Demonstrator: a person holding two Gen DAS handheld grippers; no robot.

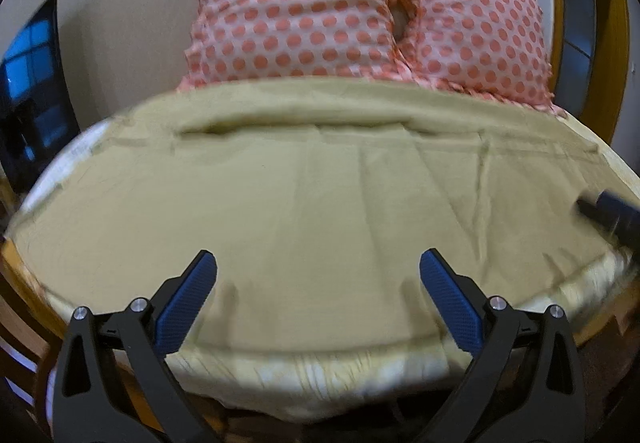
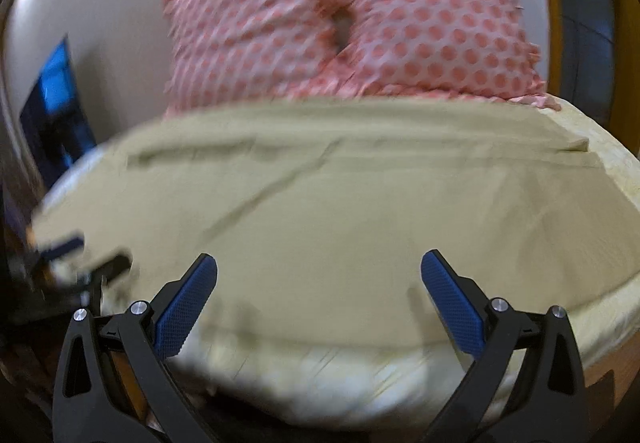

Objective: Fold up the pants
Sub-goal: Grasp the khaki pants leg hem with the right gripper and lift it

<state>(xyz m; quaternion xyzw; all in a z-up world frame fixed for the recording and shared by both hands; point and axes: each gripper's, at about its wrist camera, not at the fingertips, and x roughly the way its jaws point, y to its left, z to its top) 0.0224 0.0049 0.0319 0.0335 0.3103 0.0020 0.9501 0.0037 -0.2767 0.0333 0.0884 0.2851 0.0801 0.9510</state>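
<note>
Khaki pants (image 1: pixel 320 183) lie spread flat over the bed, filling most of the left wrist view; they also fill the right wrist view (image 2: pixel 340 203), which is blurred. My left gripper (image 1: pixel 318 263) is open and empty, hovering over the near edge of the pants. My right gripper (image 2: pixel 319 263) is open and empty over the near edge too. The right gripper shows at the right edge of the left wrist view (image 1: pixel 612 211), and the left gripper shows blurred at the left edge of the right wrist view (image 2: pixel 76 263).
Two pink polka-dot pillows (image 1: pixel 360 11) lean against the wall behind the pants. The pale mattress edge (image 1: pixel 320 375) sits in a wooden bed frame (image 1: pixel 24 275). A dark screen (image 1: pixel 32 91) stands at the left.
</note>
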